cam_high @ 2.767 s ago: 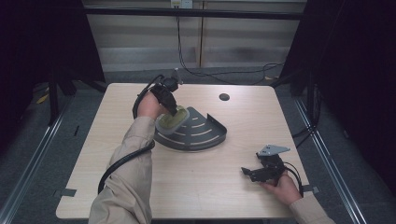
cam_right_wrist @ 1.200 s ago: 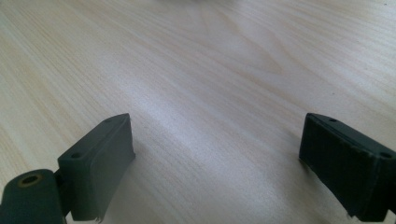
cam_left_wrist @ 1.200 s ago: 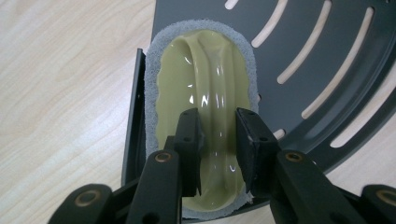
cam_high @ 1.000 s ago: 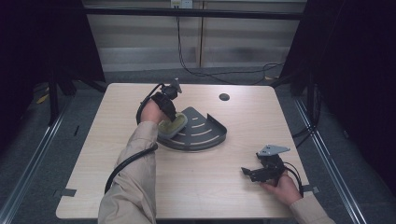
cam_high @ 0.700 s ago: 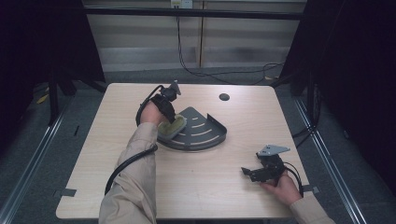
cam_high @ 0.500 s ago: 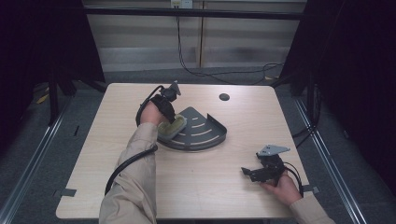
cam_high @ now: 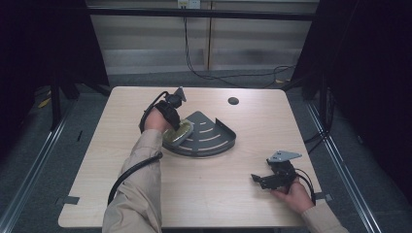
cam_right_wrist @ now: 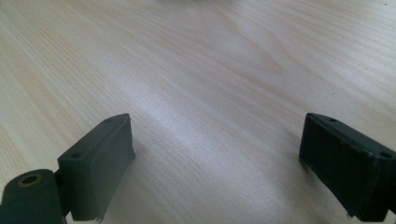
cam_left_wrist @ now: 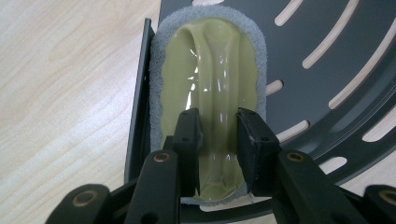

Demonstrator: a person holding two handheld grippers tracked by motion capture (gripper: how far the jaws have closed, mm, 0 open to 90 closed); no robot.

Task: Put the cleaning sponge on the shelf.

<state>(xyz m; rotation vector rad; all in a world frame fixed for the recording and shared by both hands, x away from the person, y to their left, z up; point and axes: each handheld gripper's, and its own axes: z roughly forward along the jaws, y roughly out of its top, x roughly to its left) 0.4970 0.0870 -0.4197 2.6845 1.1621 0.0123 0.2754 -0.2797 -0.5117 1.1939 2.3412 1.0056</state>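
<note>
On the pale wooden table [cam_high: 209, 194] a dark, fan-shaped metal tray [cam_high: 214, 138] with curved slots lies near the middle, and at its left corner sits an oval pad [cam_high: 178, 132] with a glossy yellow-green face and a grey foam rim. The left gripper [cam_high: 176, 122] is clamped on this pad: in the left gripper view its two black jaws pinch a raised ridge running down the yellow-green pad [cam_left_wrist: 210, 93], whose foam edge overlaps the tray's straight side wall [cam_left_wrist: 140, 93]. The left hand [cam_high: 154, 119] comes in over the table's left half with a black cable [cam_high: 131, 170] trailing along the sleeve. Well apart, near the front right edge, the right gripper [cam_high: 256, 178] rests low over bare wood, held by the right hand [cam_high: 291, 191]; the right gripper view shows its jaws spread wide with nothing between them. A small dark round spot [cam_high: 233, 101] lies toward the table's far side.
</note>
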